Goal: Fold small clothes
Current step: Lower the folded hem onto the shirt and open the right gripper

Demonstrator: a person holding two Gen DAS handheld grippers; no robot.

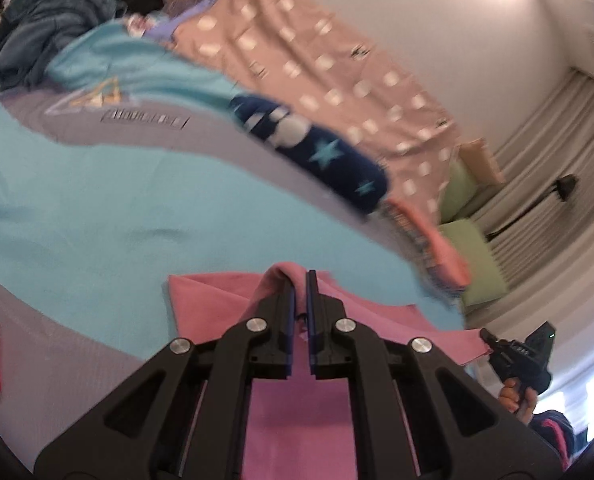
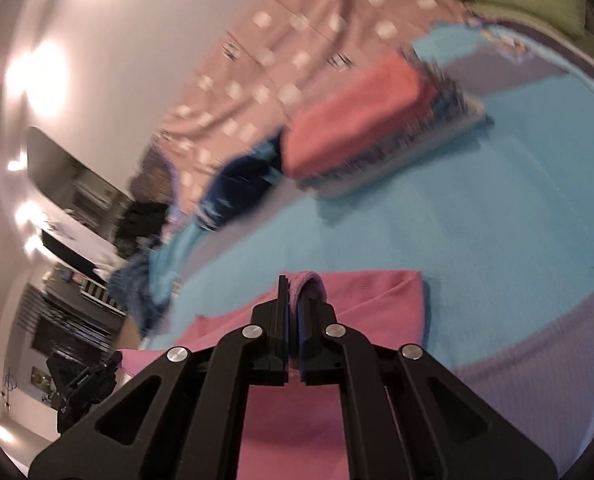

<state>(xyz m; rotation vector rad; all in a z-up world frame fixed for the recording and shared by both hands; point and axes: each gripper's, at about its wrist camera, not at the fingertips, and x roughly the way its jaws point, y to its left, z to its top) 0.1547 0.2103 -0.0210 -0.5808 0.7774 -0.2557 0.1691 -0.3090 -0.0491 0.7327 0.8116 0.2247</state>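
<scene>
Blurred stack (image 2: 381, 136); pink garment (image 1: 217, 296) cut off below.

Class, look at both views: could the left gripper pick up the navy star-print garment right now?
Probably not yet: the left gripper has its jaws shut on the pink cloth. The navy garment lies uncovered on the blue bedspread beyond.

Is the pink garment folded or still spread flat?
Partly folded: the pink garment lies doubled on the blue blanket, its edge pinched in both jaws.
</scene>
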